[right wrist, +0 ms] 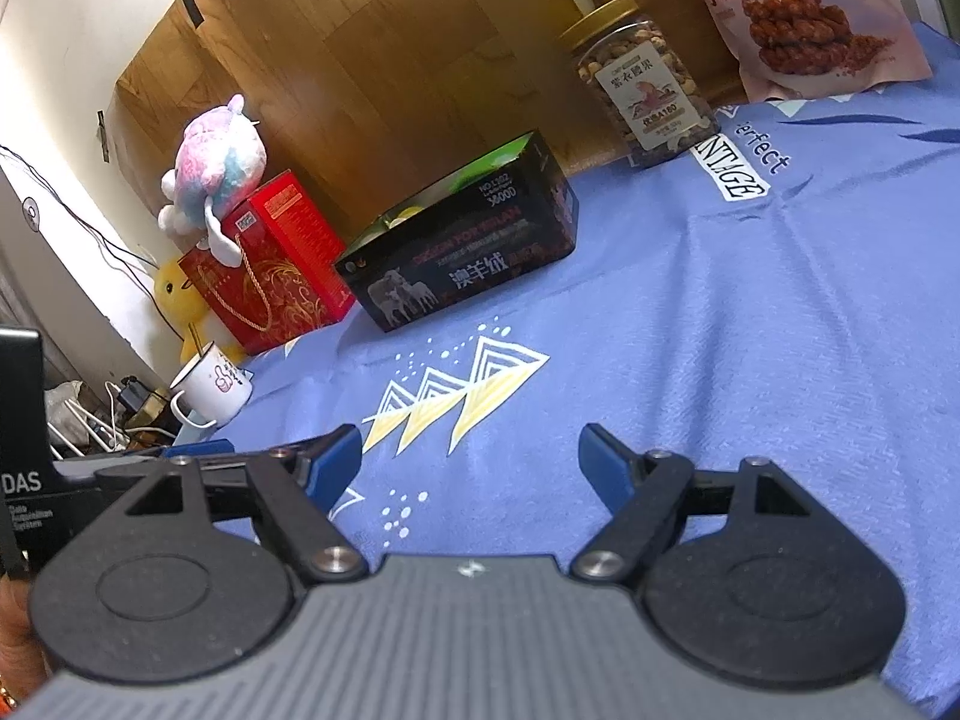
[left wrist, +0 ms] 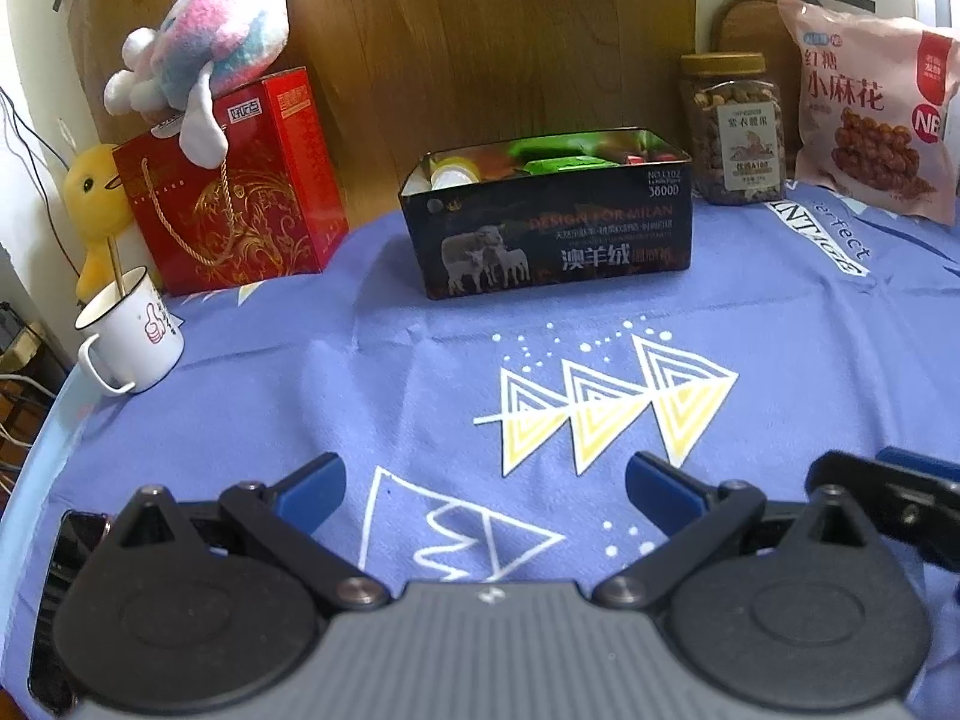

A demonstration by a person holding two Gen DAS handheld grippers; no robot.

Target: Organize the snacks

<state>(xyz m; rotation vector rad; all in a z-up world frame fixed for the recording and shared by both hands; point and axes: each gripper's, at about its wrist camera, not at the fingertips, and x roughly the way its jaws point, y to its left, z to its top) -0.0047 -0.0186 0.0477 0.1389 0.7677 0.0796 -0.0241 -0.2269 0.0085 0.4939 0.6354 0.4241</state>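
blue cloth (left wrist: 780, 360) covers the table, and the black box (left wrist: 546, 240) of snacks sits on it. both my left gripper (left wrist: 485, 483) and right gripper (right wrist: 470, 462) are spread wide near the box, holding nothing.

Plush toy (left wrist: 210, 48) atop red gift bag (left wrist: 234, 198), mug (left wrist: 132, 336) nearby.

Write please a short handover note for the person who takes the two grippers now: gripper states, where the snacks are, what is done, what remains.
Left gripper: open, empty, above the blue cloth.
Right gripper: open, empty, above the same cloth.
Black box: at the back, open on top, already holding several packets.
Nut jar and pink snack bag: upright at the back right, outside the box.
Done: the cloth in front is free of snacks.
Left: probably only jar and bag, if they belong in the box.
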